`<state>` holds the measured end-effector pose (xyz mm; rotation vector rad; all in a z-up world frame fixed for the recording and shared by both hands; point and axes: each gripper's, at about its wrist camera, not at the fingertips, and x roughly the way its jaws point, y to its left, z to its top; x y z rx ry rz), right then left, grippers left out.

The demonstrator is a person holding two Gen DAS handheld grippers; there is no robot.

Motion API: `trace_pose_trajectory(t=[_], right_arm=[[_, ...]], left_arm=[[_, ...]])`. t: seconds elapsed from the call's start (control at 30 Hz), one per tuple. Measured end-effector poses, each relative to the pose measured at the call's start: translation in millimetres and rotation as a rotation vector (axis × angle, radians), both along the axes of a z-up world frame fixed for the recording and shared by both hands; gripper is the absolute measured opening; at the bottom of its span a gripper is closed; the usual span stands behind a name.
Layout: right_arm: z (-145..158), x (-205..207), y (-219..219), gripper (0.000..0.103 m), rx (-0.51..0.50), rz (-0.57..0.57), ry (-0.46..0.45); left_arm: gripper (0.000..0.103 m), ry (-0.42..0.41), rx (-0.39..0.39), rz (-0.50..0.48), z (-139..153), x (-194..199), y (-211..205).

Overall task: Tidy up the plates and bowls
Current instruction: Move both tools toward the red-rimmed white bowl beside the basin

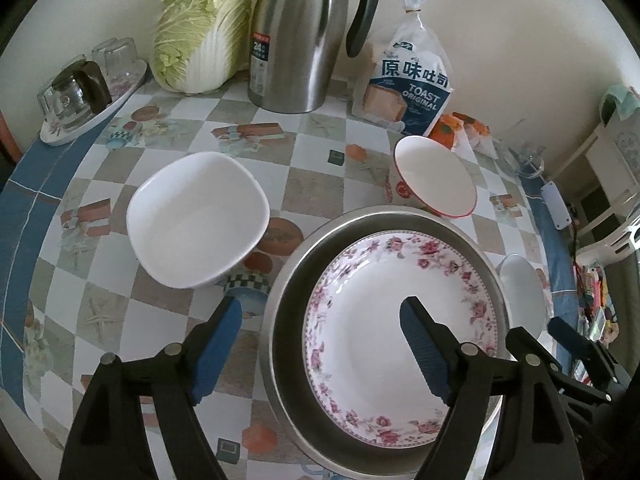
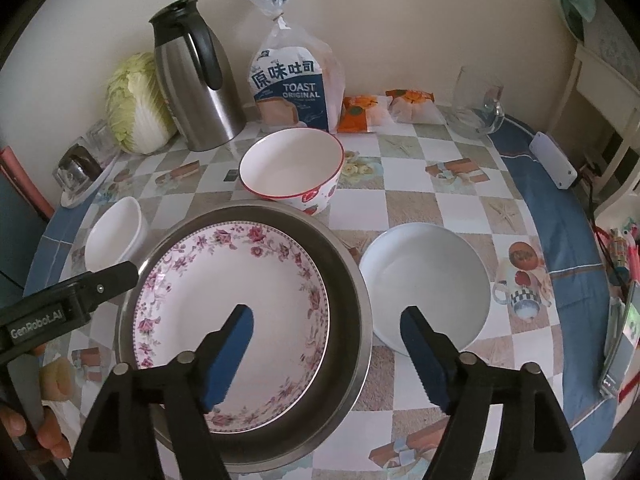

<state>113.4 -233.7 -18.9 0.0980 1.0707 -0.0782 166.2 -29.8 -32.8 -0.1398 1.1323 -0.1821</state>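
A floral-rimmed plate [image 1: 384,320] [image 2: 224,312] lies inside a steel basin [image 1: 288,304] [image 2: 344,288]. A square white bowl [image 1: 196,216] [image 2: 114,232] sits left of the basin. A red-rimmed bowl [image 1: 434,178] [image 2: 292,168] stands behind it. A plain white plate [image 2: 428,284] [image 1: 524,292] lies to its right. My left gripper [image 1: 320,344] is open and empty, straddling the basin's left rim. My right gripper [image 2: 328,344] is open and empty, straddling the basin's right rim. The left gripper's body also shows in the right wrist view [image 2: 72,300].
At the back stand a cabbage [image 1: 200,32], a steel thermos jug [image 1: 304,36], a toast bag [image 1: 412,84], orange snack packets [image 2: 384,112] and a glass [image 2: 476,104]. A tray of upturned glasses [image 1: 88,92] sits far left. A white power strip [image 2: 554,164] lies at the right edge.
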Motion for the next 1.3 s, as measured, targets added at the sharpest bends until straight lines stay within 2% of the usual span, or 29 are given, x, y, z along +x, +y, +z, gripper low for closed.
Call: trace_pose_trajectory(t=[0.17,0.4,0.47,0.9,1.17,1.3], right_arm=[[-1.0,0.1,0.0,0.099,0.004,0.003,-0.003],[-2.1,0.6,0.0,0.1,0.009,0.006,-0.009],[-2.0,0.7,-0.4,0.103,0.009,0.005,-0.012],[-5.3,-0.4,-5.6,0.103,0.024,-0.005,-0.03],[-9.1,-0.6,-12.6,0.103,0.044,-0.038,-0.027],[-9.3,1.7,-15.3,0.103,0.059,-0.048,-0.03]], left_arm=[[0.089,-0.008,0.04,0.014,0.7,-1.0,0.8],[0.091,-0.016,0.044,0.039,-1.1,-0.9,5.5],[0.092,-0.022,0.047,0.044,-1.0,-1.1,6.1],[0.092,-0.039,0.041,0.079,1.2,0.8,10.6],[0.092,-0.014,0.034,0.069,0.5,7.5,9.0],[0.092,-0.028,0.031,0.055,9.5,16.5,8.0]])
